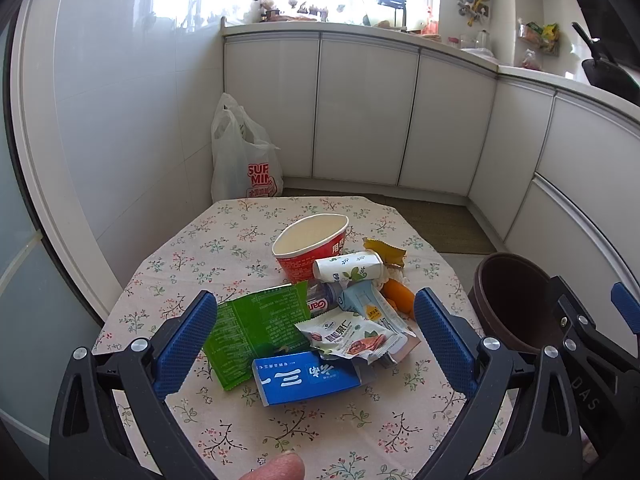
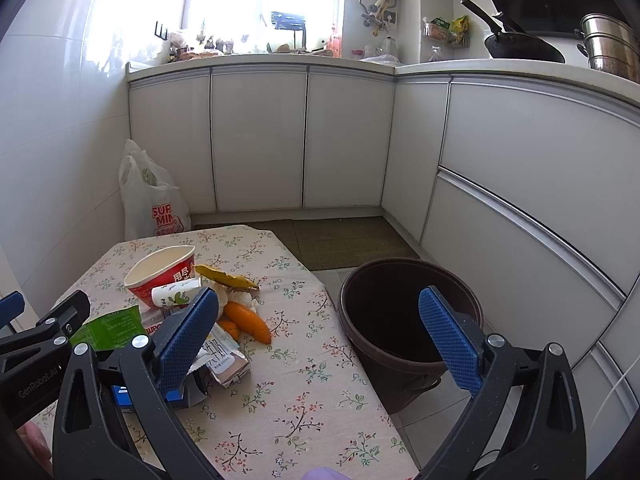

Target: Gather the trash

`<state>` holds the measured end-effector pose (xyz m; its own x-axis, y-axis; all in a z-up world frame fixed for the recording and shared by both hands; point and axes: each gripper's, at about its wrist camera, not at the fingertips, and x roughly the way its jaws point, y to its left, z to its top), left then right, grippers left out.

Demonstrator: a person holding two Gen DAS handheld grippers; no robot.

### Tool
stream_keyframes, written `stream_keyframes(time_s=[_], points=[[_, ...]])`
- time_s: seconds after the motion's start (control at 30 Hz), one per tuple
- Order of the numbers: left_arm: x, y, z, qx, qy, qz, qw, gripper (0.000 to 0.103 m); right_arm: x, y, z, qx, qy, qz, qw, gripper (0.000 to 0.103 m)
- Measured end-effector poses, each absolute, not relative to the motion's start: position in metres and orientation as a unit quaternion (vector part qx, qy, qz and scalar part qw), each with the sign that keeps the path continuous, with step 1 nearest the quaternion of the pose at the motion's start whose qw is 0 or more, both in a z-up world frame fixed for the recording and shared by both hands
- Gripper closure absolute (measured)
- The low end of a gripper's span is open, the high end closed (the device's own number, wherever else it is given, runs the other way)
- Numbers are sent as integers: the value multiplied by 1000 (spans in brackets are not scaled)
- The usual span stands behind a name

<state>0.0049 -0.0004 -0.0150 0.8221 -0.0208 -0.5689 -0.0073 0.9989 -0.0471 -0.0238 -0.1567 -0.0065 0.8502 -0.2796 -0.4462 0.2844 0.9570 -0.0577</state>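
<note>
A pile of trash lies on the floral table [image 1: 224, 240]: a red noodle cup [image 1: 310, 248], a white paper cup on its side [image 1: 347, 266], a green wrapper [image 1: 256, 328], a blue box [image 1: 306, 378], a nut snack packet [image 1: 352, 336], an orange peel [image 1: 398, 296] and a yellow peel [image 1: 384, 252]. My left gripper [image 1: 316, 338] is open above the pile, empty. My right gripper [image 2: 320, 338] is open and empty over the table's right edge, next to the brown bin [image 2: 408, 312]. The cup [image 2: 162, 274] and orange peel [image 2: 248, 320] show left of it.
The brown bin [image 1: 512, 300] stands on the floor to the right of the table. A white plastic shopping bag [image 1: 244, 156] sits in the far corner by white cabinets [image 1: 360, 112]. A mat [image 2: 340, 240] lies on the floor beyond the table.
</note>
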Motion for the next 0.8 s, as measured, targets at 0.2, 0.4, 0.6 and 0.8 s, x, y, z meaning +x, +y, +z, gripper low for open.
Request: stream_keyframes(time_s=[0.2,0.4,0.6,0.8], points=[[5,0,-15,-24,301,-3,953,7,-24,-156,-7,5,231,-146,962,7],[5,1,-15,-24,303,-3,953,7,-24,-155,-8,5,233,-146,961,7],[6,2,-16,-24,304,-4,953,7,-24,-156,-8,5,233,-145,962,7],[7,2,-16,-25,307,-3,952,7,-24,-155,-8,5,233,-145,962,7]])
